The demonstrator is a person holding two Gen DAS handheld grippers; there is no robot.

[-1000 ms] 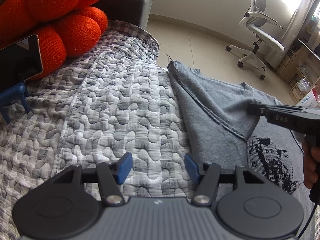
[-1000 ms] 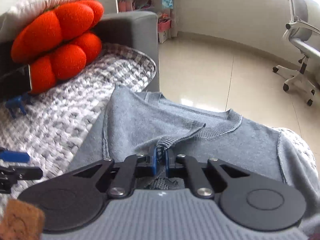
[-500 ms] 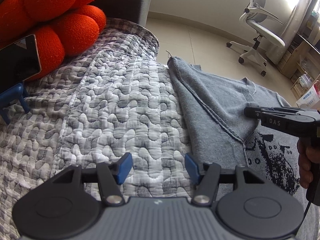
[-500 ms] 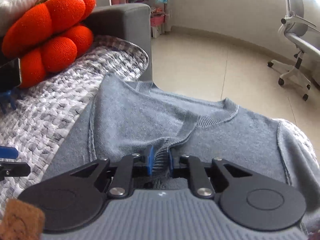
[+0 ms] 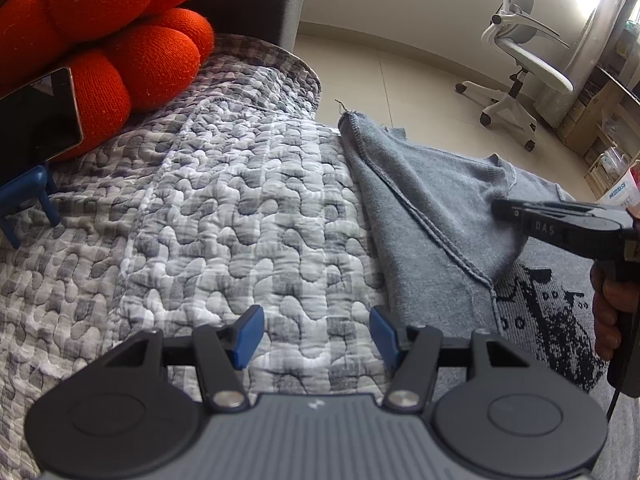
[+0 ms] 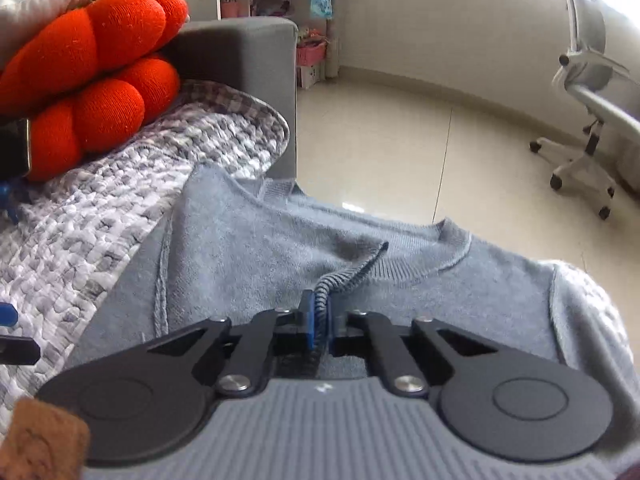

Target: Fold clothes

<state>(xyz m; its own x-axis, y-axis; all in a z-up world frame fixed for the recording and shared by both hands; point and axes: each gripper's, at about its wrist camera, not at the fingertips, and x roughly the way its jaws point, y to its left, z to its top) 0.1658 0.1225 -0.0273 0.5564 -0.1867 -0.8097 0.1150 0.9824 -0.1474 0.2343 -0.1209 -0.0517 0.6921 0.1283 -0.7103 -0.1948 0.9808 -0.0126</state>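
Grey sweater (image 6: 248, 248) spread on quilted sofa cover (image 5: 224, 216), one sleeve folded across the body, ribbed cuff (image 6: 320, 312) at 6 o'clock in the right wrist view. Right gripper (image 6: 319, 322) clamped tight on that cuff, blue pads nearly together. Left gripper (image 5: 316, 332) wide apart, nothing between the pads, above the cover, sweater edge at 3 o'clock. Red cushion (image 5: 120, 32) at 10 o'clock, phone (image 5: 36, 116) leaning against it. Office chair (image 5: 524, 68) at 1 o'clock on the floor.
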